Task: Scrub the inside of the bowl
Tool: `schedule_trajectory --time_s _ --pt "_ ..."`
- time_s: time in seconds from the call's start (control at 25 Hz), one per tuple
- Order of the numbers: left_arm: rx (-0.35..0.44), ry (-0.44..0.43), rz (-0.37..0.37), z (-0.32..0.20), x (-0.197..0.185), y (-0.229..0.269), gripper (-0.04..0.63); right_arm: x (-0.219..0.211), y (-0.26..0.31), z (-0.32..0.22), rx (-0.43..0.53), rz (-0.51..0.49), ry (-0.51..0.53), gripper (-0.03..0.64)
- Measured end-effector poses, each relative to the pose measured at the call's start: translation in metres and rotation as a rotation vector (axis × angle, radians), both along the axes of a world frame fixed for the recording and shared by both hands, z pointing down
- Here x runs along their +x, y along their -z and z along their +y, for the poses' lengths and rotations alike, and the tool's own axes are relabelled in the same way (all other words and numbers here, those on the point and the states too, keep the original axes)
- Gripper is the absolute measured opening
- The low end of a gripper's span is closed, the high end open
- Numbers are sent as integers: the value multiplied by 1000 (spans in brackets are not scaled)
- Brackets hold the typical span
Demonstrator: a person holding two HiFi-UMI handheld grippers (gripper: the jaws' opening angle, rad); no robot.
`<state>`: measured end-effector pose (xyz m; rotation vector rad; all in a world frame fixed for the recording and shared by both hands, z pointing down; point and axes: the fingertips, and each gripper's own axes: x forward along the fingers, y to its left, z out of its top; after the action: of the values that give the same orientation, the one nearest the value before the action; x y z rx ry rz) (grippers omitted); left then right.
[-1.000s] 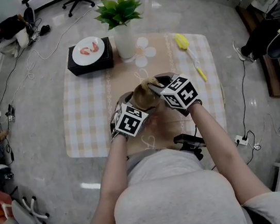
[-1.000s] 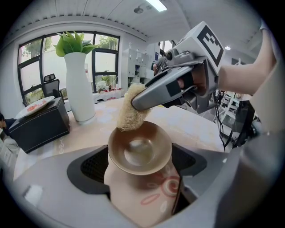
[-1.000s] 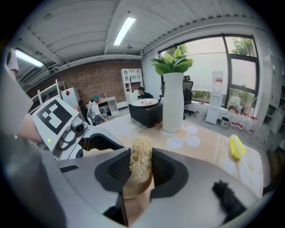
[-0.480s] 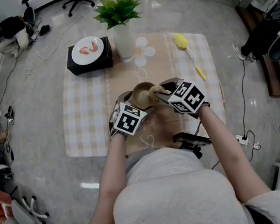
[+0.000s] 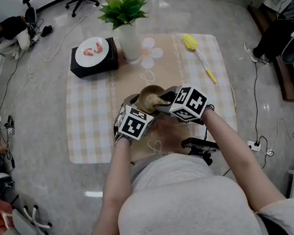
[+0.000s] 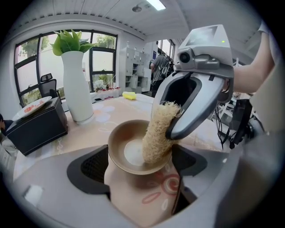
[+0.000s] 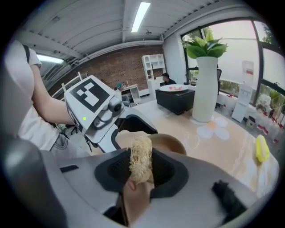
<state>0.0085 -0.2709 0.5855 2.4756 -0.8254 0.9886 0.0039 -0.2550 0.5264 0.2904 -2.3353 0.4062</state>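
Over the near edge of the cloth-covered desk [image 5: 93, 122], the left gripper [image 6: 141, 165] has its fingers closed on a brown bowl [image 6: 127, 153], while the right gripper [image 7: 140, 168], fingers clamped on a loofah scrubber [image 6: 158, 133], presses it against the bowl's inner wall.

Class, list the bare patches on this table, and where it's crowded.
Free: checked cloth between black box and left gripper; cloth between yellow brush and right gripper. Crowded: near middle, both grippers at the bowl; far edge by vase.
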Motion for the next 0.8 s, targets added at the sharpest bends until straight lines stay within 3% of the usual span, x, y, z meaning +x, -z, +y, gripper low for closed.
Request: schedule_trajectory --time_s 0.24,0.48,0.8 --pt "-3 -23 1 -1 -1 0 457 -8 -1 3 -56 -38 90 106" --pt "-8 -66 -4 0 0 1 457 -15 -1 4 -39 -62 203 106" --pt "-23 -64 -4 3 0 2 457 -27 1 -19 19 -126 137 106"
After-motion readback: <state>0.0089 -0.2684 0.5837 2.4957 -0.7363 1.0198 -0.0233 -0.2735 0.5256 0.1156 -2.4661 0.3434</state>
